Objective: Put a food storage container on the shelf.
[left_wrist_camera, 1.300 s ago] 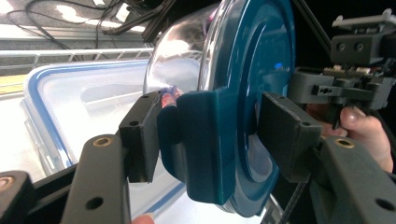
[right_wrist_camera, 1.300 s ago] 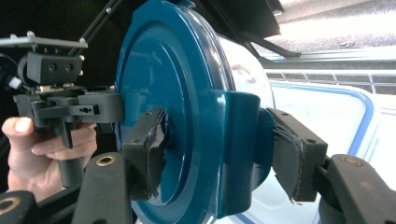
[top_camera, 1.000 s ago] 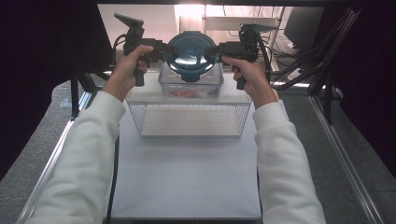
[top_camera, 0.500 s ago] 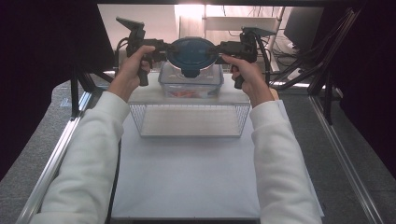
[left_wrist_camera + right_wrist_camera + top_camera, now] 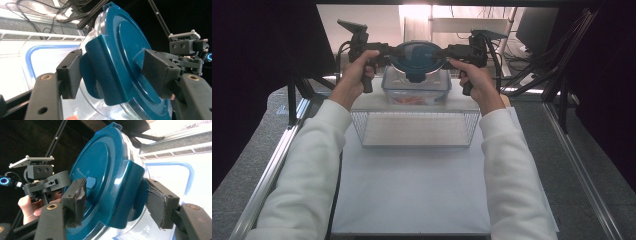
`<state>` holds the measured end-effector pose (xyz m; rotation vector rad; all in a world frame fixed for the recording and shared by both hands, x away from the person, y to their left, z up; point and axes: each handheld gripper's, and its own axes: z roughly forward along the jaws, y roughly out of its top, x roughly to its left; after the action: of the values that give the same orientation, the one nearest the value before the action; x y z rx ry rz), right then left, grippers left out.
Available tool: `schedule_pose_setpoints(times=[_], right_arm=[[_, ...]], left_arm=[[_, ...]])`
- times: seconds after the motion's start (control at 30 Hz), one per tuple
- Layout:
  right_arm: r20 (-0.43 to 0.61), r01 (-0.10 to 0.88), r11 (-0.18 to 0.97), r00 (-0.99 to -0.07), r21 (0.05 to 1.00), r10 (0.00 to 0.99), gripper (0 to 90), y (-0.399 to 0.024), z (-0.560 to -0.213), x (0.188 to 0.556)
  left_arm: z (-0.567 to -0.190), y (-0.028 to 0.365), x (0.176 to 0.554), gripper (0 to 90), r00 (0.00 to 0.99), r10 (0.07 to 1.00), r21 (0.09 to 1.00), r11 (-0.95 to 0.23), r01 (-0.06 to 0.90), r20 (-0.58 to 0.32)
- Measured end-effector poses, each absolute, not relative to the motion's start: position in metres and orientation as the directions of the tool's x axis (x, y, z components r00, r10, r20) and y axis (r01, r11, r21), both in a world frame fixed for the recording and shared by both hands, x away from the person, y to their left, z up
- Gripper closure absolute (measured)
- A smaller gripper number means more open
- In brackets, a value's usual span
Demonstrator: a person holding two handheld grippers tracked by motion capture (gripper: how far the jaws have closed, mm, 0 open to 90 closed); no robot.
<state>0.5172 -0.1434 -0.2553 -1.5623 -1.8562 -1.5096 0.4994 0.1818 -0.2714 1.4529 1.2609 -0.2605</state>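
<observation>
- Since a second ago, the round glass bowl with the blue plastic lid (image 5: pixel 417 61) tips from showing its glass underside toward the person to showing its lid, and sits a little lower over the clear plastic box (image 5: pixel 416 86) behind the wire basket (image 5: pixel 414 128) on the white counter (image 5: pixel 412 190).
- Both sets of fingers have just been opening a little, with the lid's side latches between them.
- Bowl hangs in the air between the two grippers, its lid plane tilted toward the person; left gripper (image 5: pixel 388 52) comes in from the bowl's left edge, right gripper (image 5: pixel 443 52) from its right, each equally near.
- In the left gripper view, the left gripper (image 5: pixel 112 72) straddles a blue latch flap (image 5: pixel 100 75), one pad against the flap's outer side, the other on the lid's top face.
- In the right gripper view, the right gripper (image 5: pixel 120 200) does the same on the opposite blue latch (image 5: pixel 125 195); its worn pads sit at lid face and latch back.
- Fingers stand well apart on both, apparently clasping the latches, since the bowl has no other support.
- My guess: the bowl is about to be set into the box directly below.
</observation>
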Motion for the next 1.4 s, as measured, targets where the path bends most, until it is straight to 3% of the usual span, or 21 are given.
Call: schedule_pose_setpoints(times=[0.1, 0.23, 0.33, 0.43, 0.77, 1.17, 1.4], right_arm=[[0.723, 0.826, -0.123, -0.396, 0.550, 0.566, 31.4, -0.141, -0.255, 0.516], [0.666, 0.783, -0.108, -0.439, 0.613, 0.603, 15.8, -0.135, -0.252, 0.512], [0.652, 0.768, -0.106, -0.452, 0.632, 0.608, 12.7, -0.135, -0.250, 0.509], [0.609, 0.743, -0.086, -0.470, 0.664, 0.639, 9.8, -0.135, -0.246, 0.503], [0.556, 0.697, -0.060, -0.514, 0.715, 0.653, 10.5, -0.149, -0.244, 0.484], [0.461, 0.587, -0.023, -0.611, 0.809, 0.643, 22.3, -0.181, -0.245, 0.439], [0.401, 0.539, 0.026, -0.656, 0.842, 0.640, 22.7, -0.195, -0.254, 0.413]], left_arm=[[-0.272, 0.182, 0.499, 29.6, 0.424, 0.549, 0.605, 0.200, 0.770, -0.721], [-0.269, 0.182, 0.493, 20.8, 0.467, 0.586, 0.664, 0.170, 0.728, -0.662], [-0.267, 0.182, 0.491, 20.1, 0.473, 0.603, 0.681, 0.167, 0.713, -0.643], [-0.264, 0.184, 0.484, 13.9, 0.475, 0.624, 0.697, 0.161, 0.699, -0.620], [-0.256, 0.191, 0.453, 11.4, 0.508, 0.676, 0.768, 0.137, 0.625, -0.534], [-0.262, 0.206, 0.398, 18.1, 0.546, 0.698, 0.817, 0.096, 0.569, -0.462], [-0.272, 0.205, 0.365, 20.1, 0.574, 0.720, 0.846, 0.034, 0.532, -0.390]])
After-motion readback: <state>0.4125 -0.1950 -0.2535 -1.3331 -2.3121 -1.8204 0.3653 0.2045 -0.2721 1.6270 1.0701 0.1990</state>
